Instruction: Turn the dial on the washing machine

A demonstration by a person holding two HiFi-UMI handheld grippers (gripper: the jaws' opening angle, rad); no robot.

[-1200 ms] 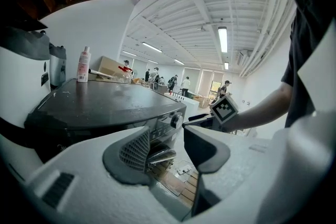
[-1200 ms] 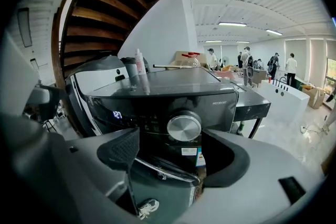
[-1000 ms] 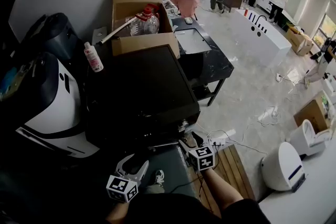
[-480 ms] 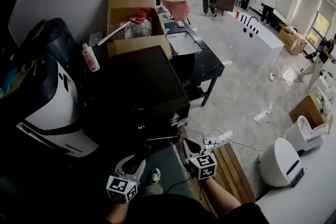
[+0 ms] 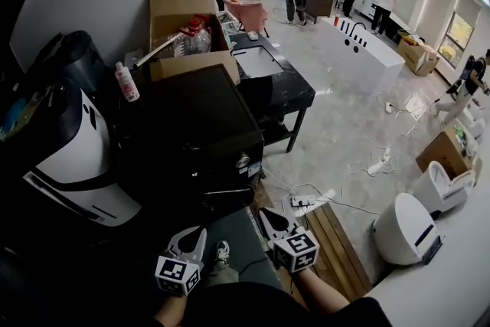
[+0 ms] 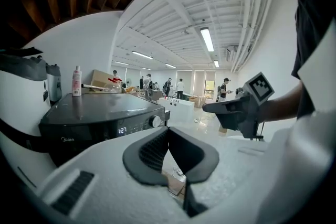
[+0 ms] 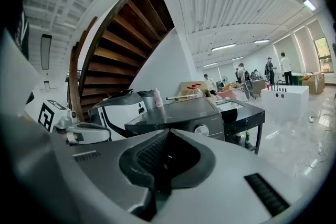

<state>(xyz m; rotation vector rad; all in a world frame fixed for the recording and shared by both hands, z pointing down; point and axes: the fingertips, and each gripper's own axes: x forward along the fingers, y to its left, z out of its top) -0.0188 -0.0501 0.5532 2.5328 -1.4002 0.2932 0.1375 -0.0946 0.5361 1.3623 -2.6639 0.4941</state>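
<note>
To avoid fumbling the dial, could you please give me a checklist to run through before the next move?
1. Dial on the washing machine in view and unobstructed: ok.
2. Display lit: ok.
3. Right gripper jaws open for the dial: not ok; they have just closed, with nothing between them.
4. Right gripper at the dial: not ok; it is apart from the machine.
5. Left gripper clear of the dial: ok; its jaws have just closed, empty.
6. Dial's present setting: cannot tell.

A bottle (image 5: 126, 81) stands on the washing machine (image 5: 195, 126), a cardboard box (image 5: 180, 8) behind it, a table (image 5: 282, 86) at its right
</note>
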